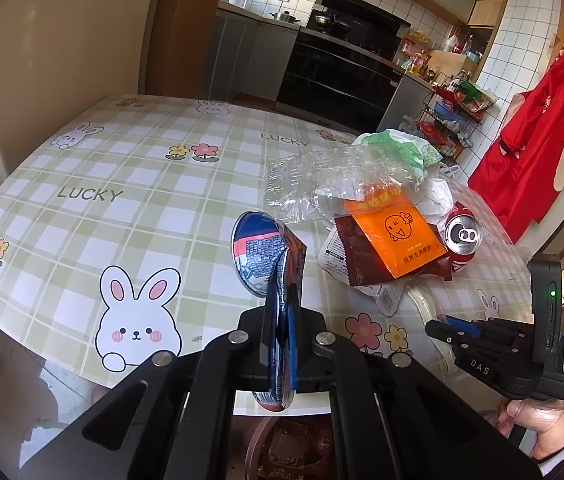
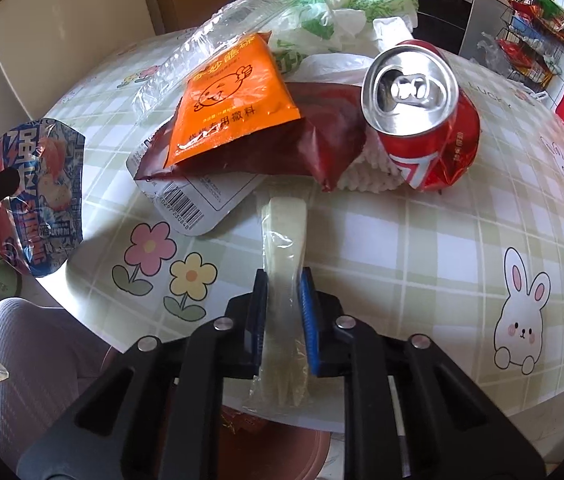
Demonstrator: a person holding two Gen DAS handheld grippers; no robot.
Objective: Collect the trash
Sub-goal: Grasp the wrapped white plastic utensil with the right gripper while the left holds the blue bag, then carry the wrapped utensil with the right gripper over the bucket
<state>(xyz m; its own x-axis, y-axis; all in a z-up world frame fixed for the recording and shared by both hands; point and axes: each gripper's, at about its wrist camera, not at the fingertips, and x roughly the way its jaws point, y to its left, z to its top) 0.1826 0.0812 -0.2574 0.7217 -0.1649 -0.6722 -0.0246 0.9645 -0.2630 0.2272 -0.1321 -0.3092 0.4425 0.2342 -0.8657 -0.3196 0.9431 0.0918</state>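
Note:
My left gripper (image 1: 282, 304) is shut on a blue snack wrapper (image 1: 260, 256), held upright over the near table edge; the wrapper also shows in the right wrist view (image 2: 42, 196). My right gripper (image 2: 285, 312) is shut on a clear plastic-wrapped fork (image 2: 285, 240) that lies toward the trash pile. The pile holds an orange seasoning packet (image 2: 234, 100), a dark red wrapper (image 2: 321, 136), a crushed red can (image 2: 421, 116), a clear plastic sheet (image 1: 309, 184) and a green-white bag (image 1: 397, 148). The right gripper also shows in the left wrist view (image 1: 453, 328).
A pink bin (image 2: 282, 448) with scraps sits under the table edge below both grippers. The checked tablecloth (image 1: 122, 184) stretches left. A stove and wire rack (image 1: 453, 120) stand behind the table. A red apron (image 1: 533, 148) hangs on the right wall.

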